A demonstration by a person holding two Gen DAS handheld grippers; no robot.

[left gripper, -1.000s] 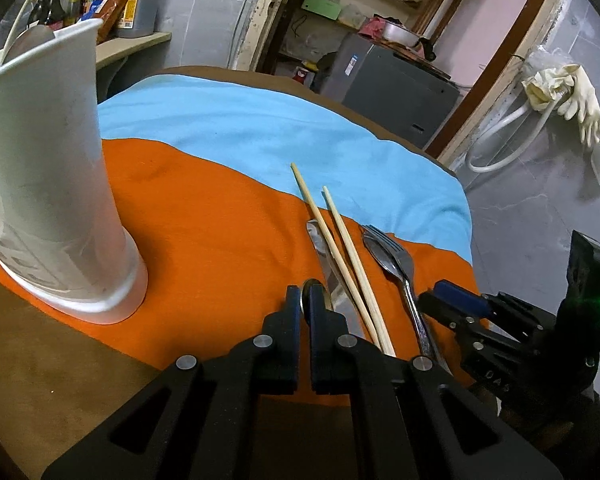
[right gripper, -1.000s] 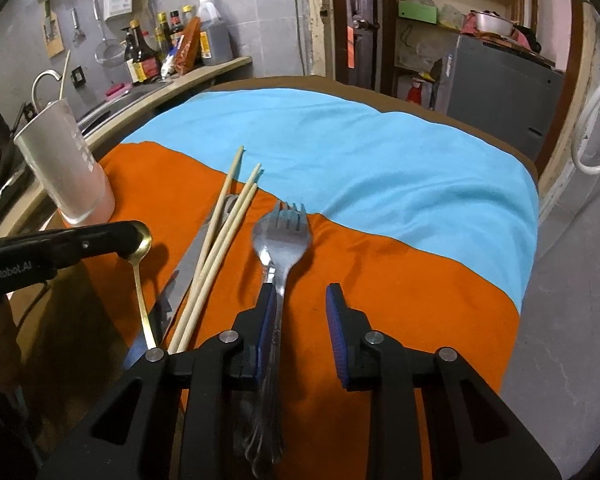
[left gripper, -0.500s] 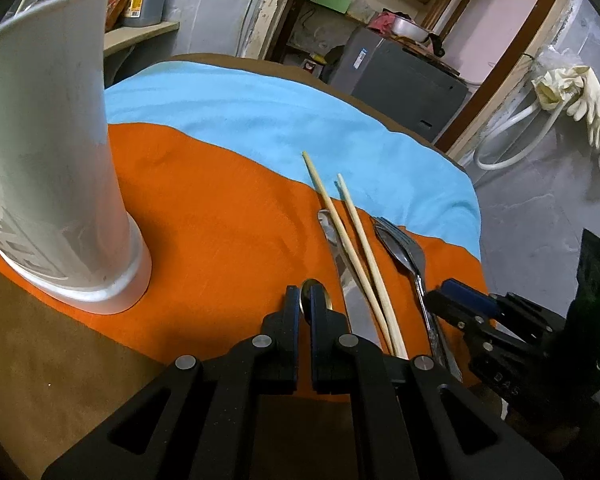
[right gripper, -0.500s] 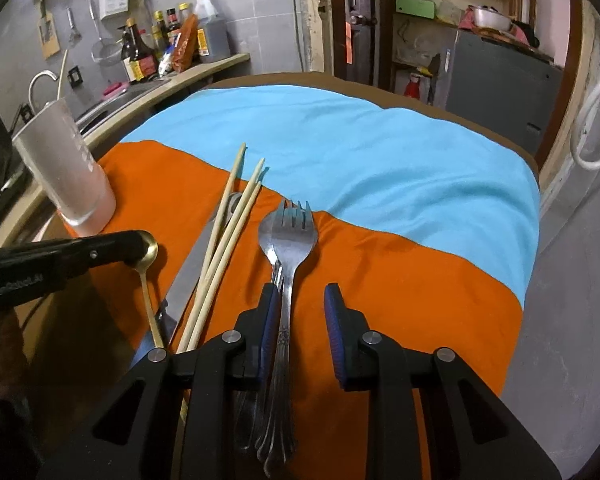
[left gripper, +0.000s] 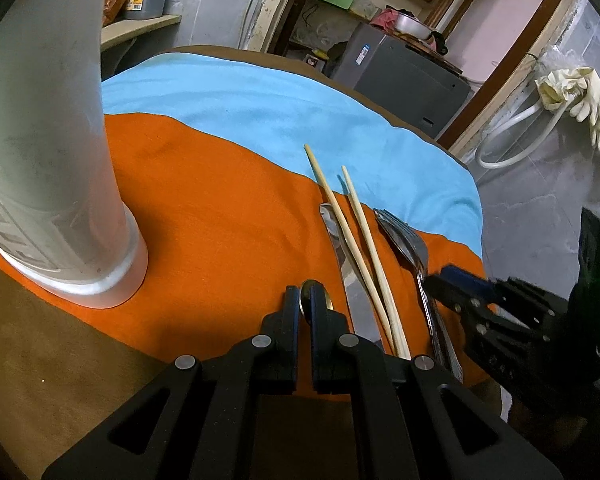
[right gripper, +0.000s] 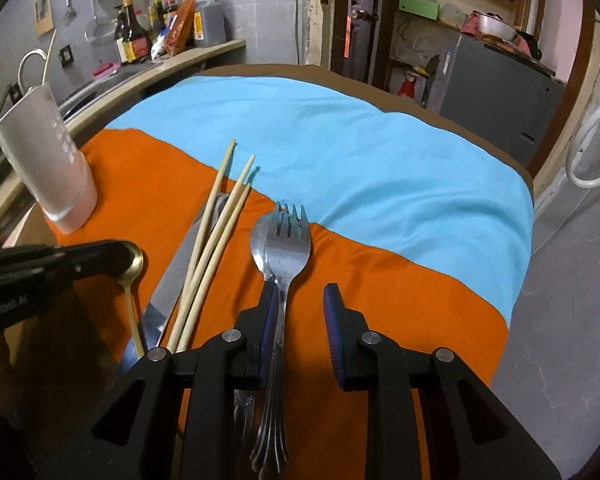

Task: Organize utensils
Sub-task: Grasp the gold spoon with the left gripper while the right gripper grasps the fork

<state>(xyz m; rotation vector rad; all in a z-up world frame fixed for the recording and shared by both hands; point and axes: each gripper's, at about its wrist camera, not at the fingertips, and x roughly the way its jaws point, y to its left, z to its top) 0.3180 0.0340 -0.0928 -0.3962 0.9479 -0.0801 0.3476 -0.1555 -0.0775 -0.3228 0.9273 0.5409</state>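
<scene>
Left hand-held gripper (left gripper: 306, 308) clamped on small gold spoon (right gripper: 131, 268), likely bound for tall white cup (right gripper: 46, 160). Right hand-held gripper (right gripper: 300, 312) apart, straddling steel fork (right gripper: 286, 240) on orange cloth (left gripper: 220, 216).

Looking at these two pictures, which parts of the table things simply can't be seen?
- White cup, left wrist view: rim cut off by the edge, so its contents are hidden.
- Gold spoon: bowl partly hidden inside the left claw.
- Fork and spoon under it, right wrist view: handle ends hidden beneath the right claw.
- Knife: handle out of view.
</scene>
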